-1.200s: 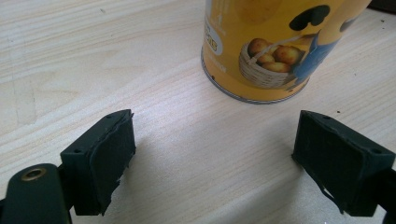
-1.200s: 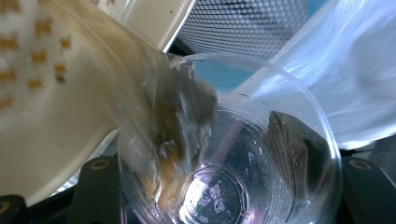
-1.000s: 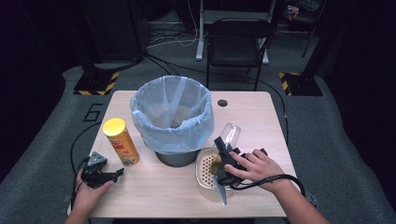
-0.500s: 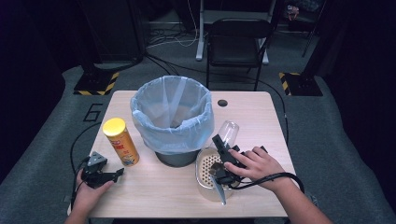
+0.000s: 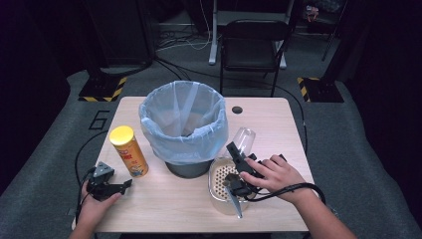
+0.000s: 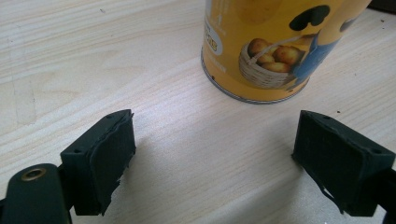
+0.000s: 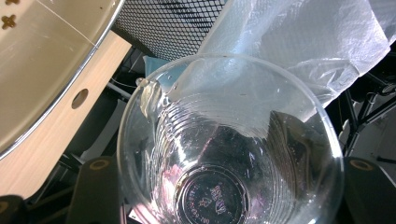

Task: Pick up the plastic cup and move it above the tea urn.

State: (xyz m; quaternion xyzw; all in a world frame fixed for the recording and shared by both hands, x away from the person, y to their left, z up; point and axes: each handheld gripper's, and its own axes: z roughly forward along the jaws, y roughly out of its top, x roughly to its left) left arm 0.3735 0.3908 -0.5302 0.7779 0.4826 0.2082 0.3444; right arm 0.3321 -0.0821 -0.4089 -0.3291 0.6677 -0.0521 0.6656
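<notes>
A: Right tool [image 5: 238,160] is clamped on the clear ribbed plastic cup [image 5: 244,141], held tilted above the pale perforated tray [image 5: 217,199], just beside the dark mesh bin with the pale blue plastic liner [image 5: 183,122]. Step in hand, as I judge it: getting the cup into the bin.

B: Then lift it clear of the liner's rim before tipping. The walls are thin, so avoid squeezing harder.

A: Left tool [image 5: 112,187] rests on the wooden surface [image 5: 169,199], jaws standing apart with nothing between them, near the yellow cylindrical crisp can [image 5: 128,150].

B: The high view gives the layout. The right gripper view looks down into the cup [image 7: 224,154], showing it empty, with the liner [image 7: 299,42] close behind. The left gripper view shows the can's [image 6: 275,46] base well short of the pads [image 6: 109,158].
</notes>
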